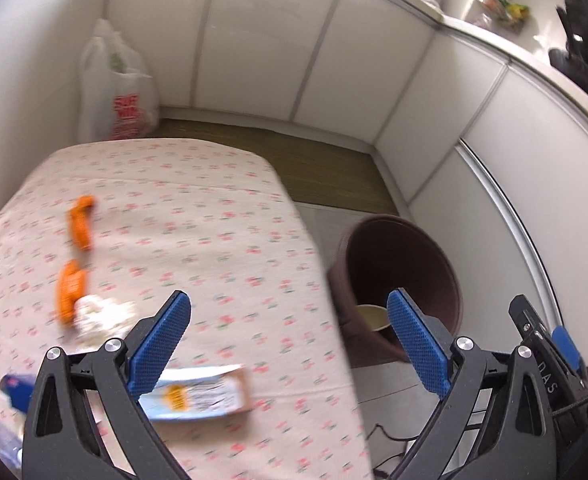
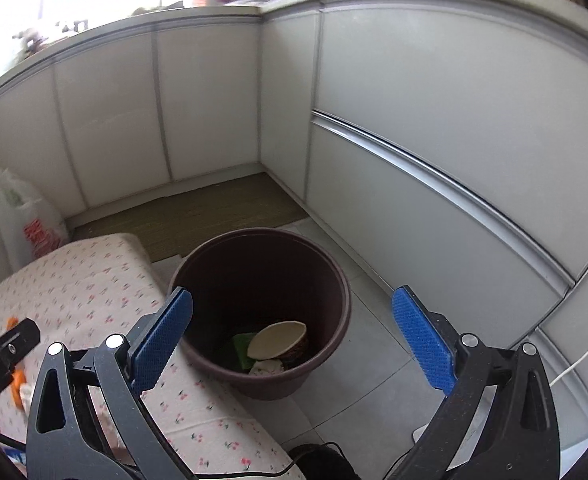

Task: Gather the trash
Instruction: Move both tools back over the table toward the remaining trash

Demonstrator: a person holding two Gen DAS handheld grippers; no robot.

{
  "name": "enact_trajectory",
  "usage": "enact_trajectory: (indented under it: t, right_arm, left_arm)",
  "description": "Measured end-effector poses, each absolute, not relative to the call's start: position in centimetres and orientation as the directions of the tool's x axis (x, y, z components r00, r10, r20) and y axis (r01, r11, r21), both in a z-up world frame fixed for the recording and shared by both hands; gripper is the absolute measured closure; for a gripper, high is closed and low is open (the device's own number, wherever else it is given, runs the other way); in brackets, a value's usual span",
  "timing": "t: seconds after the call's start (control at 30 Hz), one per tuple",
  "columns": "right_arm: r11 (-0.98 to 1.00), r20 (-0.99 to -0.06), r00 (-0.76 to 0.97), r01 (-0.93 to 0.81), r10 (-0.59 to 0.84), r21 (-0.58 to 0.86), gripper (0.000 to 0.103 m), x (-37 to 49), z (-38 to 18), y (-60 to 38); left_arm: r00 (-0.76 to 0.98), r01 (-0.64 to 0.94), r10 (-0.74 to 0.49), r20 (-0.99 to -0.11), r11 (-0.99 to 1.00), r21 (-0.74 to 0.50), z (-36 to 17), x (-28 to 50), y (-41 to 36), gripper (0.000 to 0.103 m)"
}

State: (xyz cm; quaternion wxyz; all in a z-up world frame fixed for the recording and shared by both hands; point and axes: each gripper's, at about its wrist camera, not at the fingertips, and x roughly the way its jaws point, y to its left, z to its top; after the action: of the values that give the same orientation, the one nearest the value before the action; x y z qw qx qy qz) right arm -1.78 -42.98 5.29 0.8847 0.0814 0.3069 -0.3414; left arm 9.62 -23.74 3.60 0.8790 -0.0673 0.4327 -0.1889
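Note:
On the flowered tablecloth [image 1: 197, 216] lie two orange wrappers [image 1: 81, 222] [image 1: 69, 290], a crumpled white tissue [image 1: 101, 314], a flat blue-and-white packet [image 1: 201, 394] and a blue scrap [image 1: 15, 392]. My left gripper [image 1: 289, 334] is open and empty, above the table's right edge, over the packet. A brown bin [image 2: 261, 308] stands on the floor beside the table; it holds a paper bowl [image 2: 279, 338], a green wrapper [image 2: 241, 346] and white paper. My right gripper [image 2: 294, 334] is open and empty above the bin. The bin also shows in the left wrist view [image 1: 398, 272].
A white plastic bag [image 1: 113, 88] stands on the floor in the far left corner. White cabinet panels [image 2: 434, 120] wall in the floor behind and to the right. A green mat [image 2: 189, 216] lies beyond the bin. Cables [image 2: 253, 474] run along the floor near me.

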Motion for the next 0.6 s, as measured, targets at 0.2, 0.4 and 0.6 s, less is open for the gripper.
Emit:
enact_trajectory:
  t: [0.2,0.4,0.6]
  right_arm:
    - [0.846,-0.55,0.672,0.517,-0.496,-0.131,0.007,-2.8,5.7,-35.8]
    - [0.865,-0.462,0.733,0.449,-0.5,-0.224,0.007,-4.3,6.4,-29.1]
    - [0.891,-0.443,0.776,0.356,-0.449,-0.28,0.007,-3.6,6.6,-24.1]
  left_arm:
    - [0.603,0.228,-0.348,-0.718,0.937,-0.263,4.1,6.3,-16.8,0.007]
    - [0.622,0.148,-0.304,-0.721,0.951,-0.273,3.7,3.3,-10.4,0.007]
    - [0.617,0.016,-0.243,-0.748,0.955,-0.297,1.6,1.1,-4.6,0.007]
